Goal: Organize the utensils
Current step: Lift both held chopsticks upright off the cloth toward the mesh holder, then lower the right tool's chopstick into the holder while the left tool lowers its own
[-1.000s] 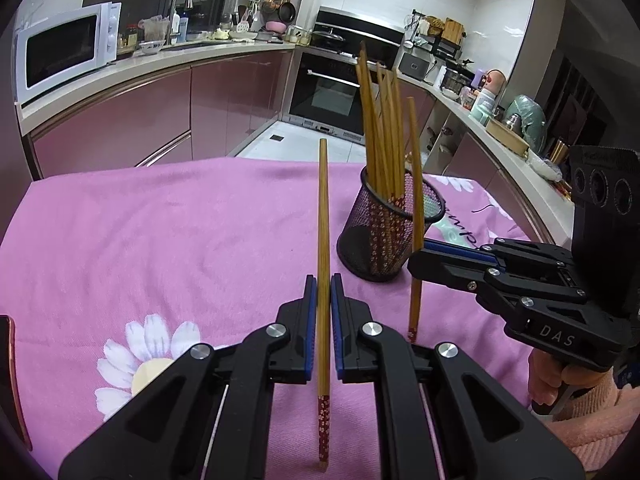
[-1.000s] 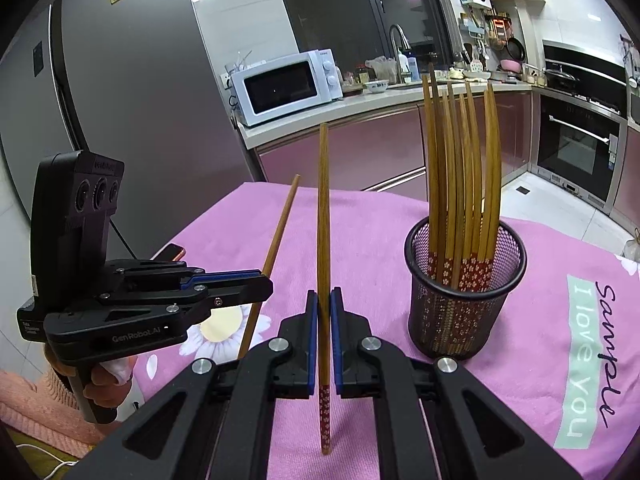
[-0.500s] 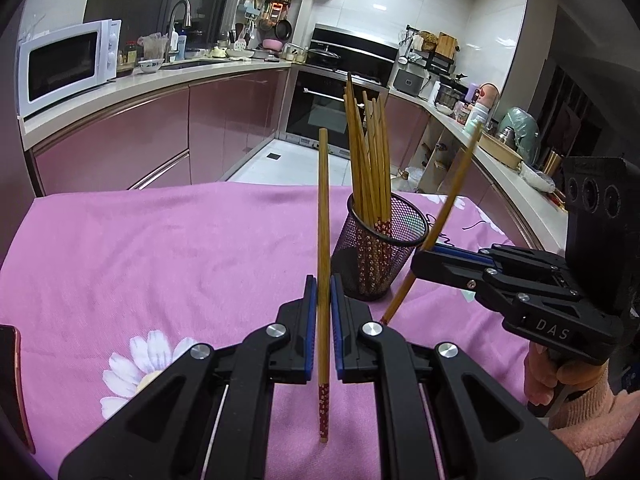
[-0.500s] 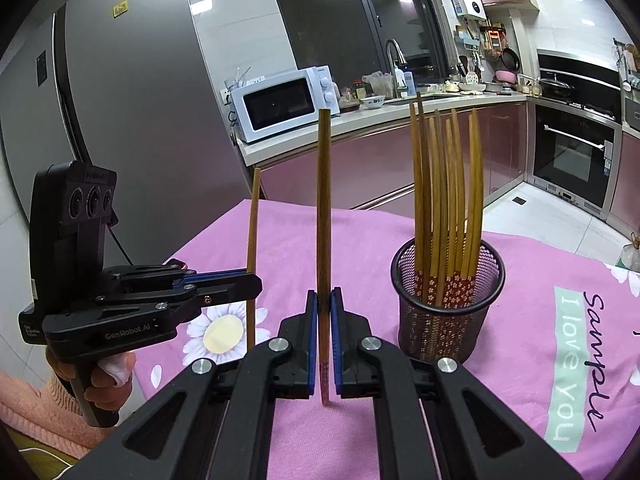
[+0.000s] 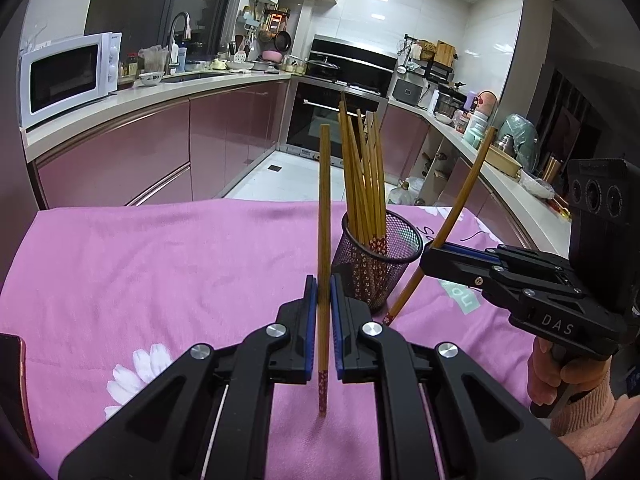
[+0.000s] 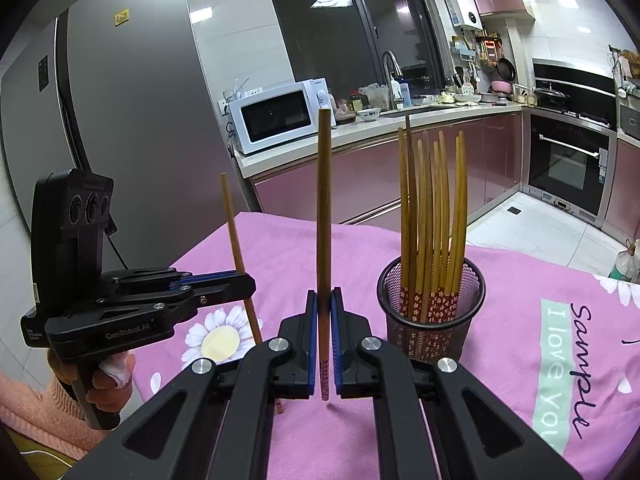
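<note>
A black mesh cup [image 5: 380,264] [image 6: 432,312] stands on the pink tablecloth and holds several wooden chopsticks [image 6: 432,208]. My left gripper [image 5: 324,292] is shut on one wooden chopstick [image 5: 324,208], held upright above the cloth, left of the cup. It shows in the right wrist view [image 6: 244,284] too. My right gripper [image 6: 324,304] is shut on another chopstick [image 6: 323,208], held upright; in the left wrist view it [image 5: 430,258] is just right of the cup with its chopstick [image 5: 460,200] tilted.
The pink tablecloth [image 5: 160,264] has daisy prints and a green "Sample I love you" patch [image 6: 560,372]. A dark phone-like object [image 5: 14,392] lies at the left edge. Kitchen counters, a microwave [image 6: 276,120] and an oven stand behind.
Both grippers have lifted with their chopsticks. The right gripper's chopstick has tilted from near upright beside the cup to leaning right.
</note>
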Demonstrator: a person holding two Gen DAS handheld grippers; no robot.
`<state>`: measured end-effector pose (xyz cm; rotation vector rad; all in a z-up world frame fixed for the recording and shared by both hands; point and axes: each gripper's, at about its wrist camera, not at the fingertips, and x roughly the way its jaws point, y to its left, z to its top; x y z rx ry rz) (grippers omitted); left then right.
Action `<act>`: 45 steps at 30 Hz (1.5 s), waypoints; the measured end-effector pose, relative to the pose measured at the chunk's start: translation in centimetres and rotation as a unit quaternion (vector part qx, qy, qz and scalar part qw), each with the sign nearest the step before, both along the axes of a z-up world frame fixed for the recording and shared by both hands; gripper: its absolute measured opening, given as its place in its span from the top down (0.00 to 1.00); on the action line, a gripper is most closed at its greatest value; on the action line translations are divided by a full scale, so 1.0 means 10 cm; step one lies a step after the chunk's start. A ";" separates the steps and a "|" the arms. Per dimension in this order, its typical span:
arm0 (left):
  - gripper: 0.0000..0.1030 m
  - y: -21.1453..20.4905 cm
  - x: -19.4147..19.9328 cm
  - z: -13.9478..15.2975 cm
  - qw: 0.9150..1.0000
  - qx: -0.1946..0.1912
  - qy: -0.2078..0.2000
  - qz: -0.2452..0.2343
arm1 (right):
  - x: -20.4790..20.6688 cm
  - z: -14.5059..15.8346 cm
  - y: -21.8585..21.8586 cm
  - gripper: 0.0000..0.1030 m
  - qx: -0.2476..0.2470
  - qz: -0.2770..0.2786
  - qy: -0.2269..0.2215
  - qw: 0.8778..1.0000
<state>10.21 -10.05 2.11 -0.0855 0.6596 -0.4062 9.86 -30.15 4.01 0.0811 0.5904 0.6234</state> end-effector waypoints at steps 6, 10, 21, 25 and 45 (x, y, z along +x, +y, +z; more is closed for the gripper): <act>0.93 0.01 -0.01 0.08 1.000 -0.004 -0.013 -0.002 | -0.03 0.07 -0.09 0.95 0.002 -0.008 -0.012 1.000; 0.93 0.02 -0.01 0.16 1.000 -0.011 -0.022 -0.007 | -0.05 0.12 -0.15 0.95 0.004 -0.011 -0.019 1.000; 0.93 -0.02 0.03 0.41 0.998 -0.024 -0.051 -0.022 | -0.04 0.33 -0.27 0.95 0.010 -0.022 -0.047 0.999; 0.93 -0.05 0.05 0.52 0.997 -0.027 -0.062 -0.027 | -0.05 0.40 -0.32 0.95 0.010 -0.026 -0.060 0.998; 0.93 -0.26 0.31 1.07 0.991 -0.059 -0.110 -0.042 | 0.14 0.62 -0.47 0.95 0.010 -0.050 -0.097 0.994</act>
